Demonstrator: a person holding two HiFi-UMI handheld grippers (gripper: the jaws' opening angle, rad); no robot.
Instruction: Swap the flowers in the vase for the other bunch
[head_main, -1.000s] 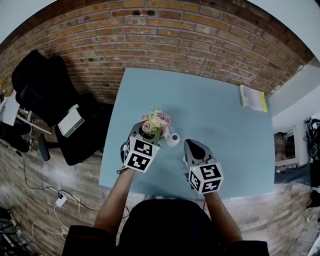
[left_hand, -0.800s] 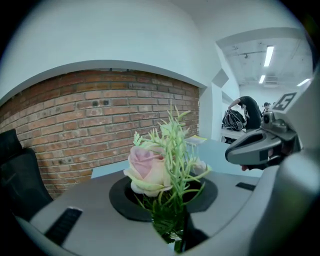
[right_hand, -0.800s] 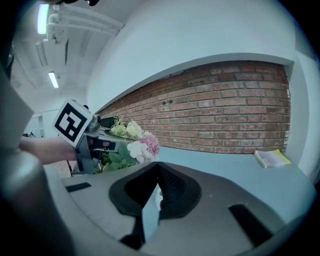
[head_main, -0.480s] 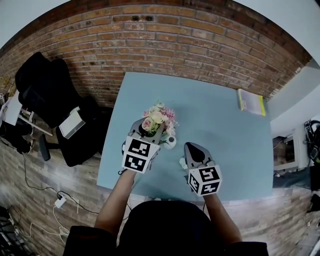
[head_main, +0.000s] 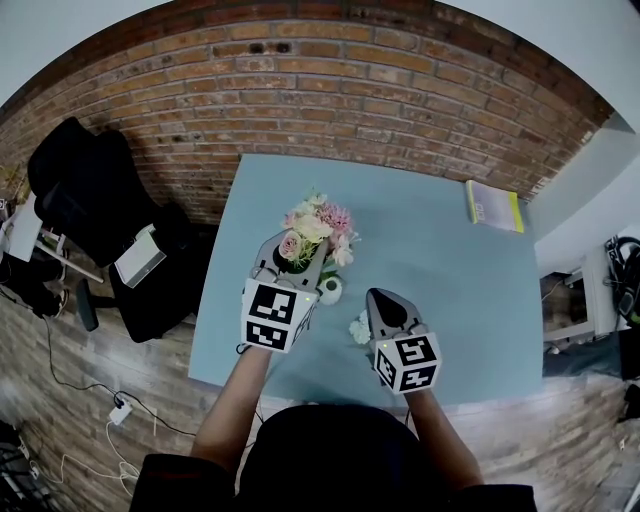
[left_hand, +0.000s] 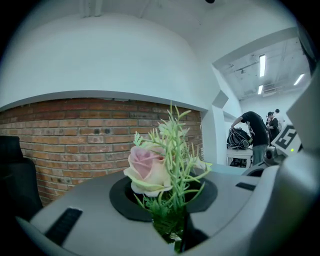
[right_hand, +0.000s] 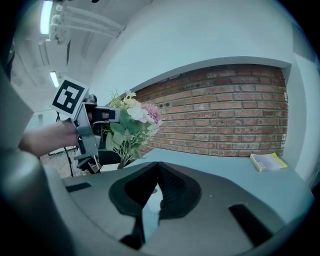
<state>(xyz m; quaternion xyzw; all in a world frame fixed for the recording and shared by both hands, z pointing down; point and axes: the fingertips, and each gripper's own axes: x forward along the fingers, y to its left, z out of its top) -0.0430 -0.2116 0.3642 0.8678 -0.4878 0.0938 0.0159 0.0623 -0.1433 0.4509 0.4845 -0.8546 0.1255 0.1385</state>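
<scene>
Two grey grippers: the right tongs (head_main: 385, 300) clenched on nothing beside one small white bunch (head_main: 360, 328) lying on the smooth pale-blue tabletop (head_main: 420, 250), the left tongs (head_main: 297, 256) grasping one leafy pink-rose bunch (head_main: 316, 224) above one round white vase (head_main: 330, 290), one flat yellow book (head_main: 492, 206) beyond.

Bright even light, strong fisheye bending, dark vignetted corners

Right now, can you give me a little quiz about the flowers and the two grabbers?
1. True or false: the left gripper is clamped on the pink bunch.
2. What lies at the far right corner of the table? A) yellow book B) cup C) phone
3. Fill in: the jaws of the right gripper are ____.
Key: 1 true; 2 A; 3 shut.
</scene>
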